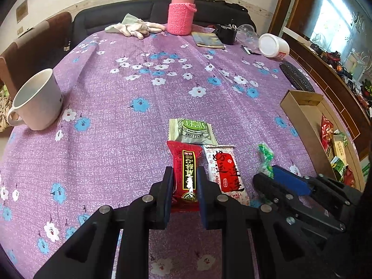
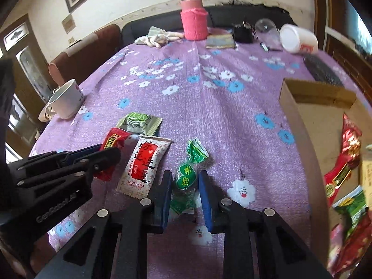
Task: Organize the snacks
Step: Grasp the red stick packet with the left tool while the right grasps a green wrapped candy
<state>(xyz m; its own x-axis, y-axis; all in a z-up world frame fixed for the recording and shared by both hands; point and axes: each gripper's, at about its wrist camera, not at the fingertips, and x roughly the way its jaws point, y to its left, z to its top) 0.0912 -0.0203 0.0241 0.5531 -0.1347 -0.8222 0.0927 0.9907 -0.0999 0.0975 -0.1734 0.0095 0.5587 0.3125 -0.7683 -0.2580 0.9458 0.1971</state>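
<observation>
My left gripper (image 1: pixel 185 171) is closed around a red snack packet (image 1: pixel 186 174) lying on the purple flowered cloth; its pads touch both sides. A white-and-red packet (image 1: pixel 226 174) lies just right of it and a pale green packet (image 1: pixel 191 131) just beyond. My right gripper (image 2: pixel 185 175) straddles a green twisted candy (image 2: pixel 187 176); its pads stand close on each side of the candy. The same gripper shows in the left wrist view (image 1: pixel 267 174). The left gripper (image 2: pixel 109 153), red packet (image 2: pixel 114 139), white-and-red packet (image 2: pixel 144 165) and pale green packet (image 2: pixel 138 123) show in the right wrist view.
An open cardboard box (image 2: pixel 300 125) with several snack packets stands at the right edge, also in the left wrist view (image 1: pixel 300 114). A white mug (image 1: pixel 34 100) stands at the left. A pink knitted-sleeve bottle (image 1: pixel 181 11), gloves (image 1: pixel 134 28), a tipped white cup (image 1: pixel 274 46) and small items lie at the far edge.
</observation>
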